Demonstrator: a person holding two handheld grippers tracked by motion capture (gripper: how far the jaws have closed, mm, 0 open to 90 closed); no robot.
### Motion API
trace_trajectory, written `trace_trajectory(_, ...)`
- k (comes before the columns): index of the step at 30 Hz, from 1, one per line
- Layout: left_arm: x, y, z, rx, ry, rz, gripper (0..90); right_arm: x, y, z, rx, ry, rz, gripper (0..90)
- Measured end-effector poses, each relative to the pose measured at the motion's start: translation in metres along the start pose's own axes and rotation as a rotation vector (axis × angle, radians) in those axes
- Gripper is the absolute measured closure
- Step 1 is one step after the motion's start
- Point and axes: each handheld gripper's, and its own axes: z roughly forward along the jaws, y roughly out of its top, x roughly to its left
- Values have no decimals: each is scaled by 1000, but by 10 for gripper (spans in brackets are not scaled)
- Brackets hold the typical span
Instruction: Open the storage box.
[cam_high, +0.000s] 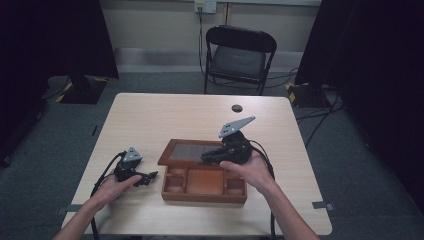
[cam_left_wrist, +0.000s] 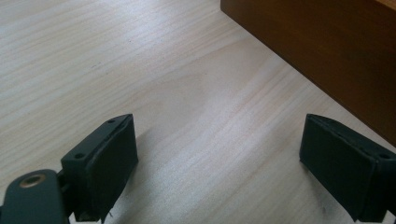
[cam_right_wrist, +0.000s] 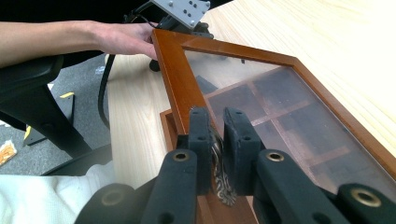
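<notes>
The right gripper (cam_right_wrist: 217, 154) has its jaws closed on a small ornate metal latch (cam_right_wrist: 219, 179) at the front edge of the glass-paned lid (cam_right_wrist: 280, 102) of a wooden box (cam_high: 204, 182); the latch is mostly hidden between the pads. The lid is raised partway over the box's compartments, dim through the glass. The left gripper (cam_left_wrist: 219, 163) rests low on the table (cam_left_wrist: 140, 70), jaws wide apart and holding nothing, just beside the box's left wall. A folding chair (cam_high: 239, 57) stands beyond the table.

High view overhead facing forward, both gripper views close and low, all sharing the wooden box (cam_high: 204, 192).
</notes>
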Motion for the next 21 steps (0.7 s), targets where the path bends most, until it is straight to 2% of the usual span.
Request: trace_trajectory(21,0,0,0,0,0,1,104,-3,10,-5,-12,-29,-2,827)
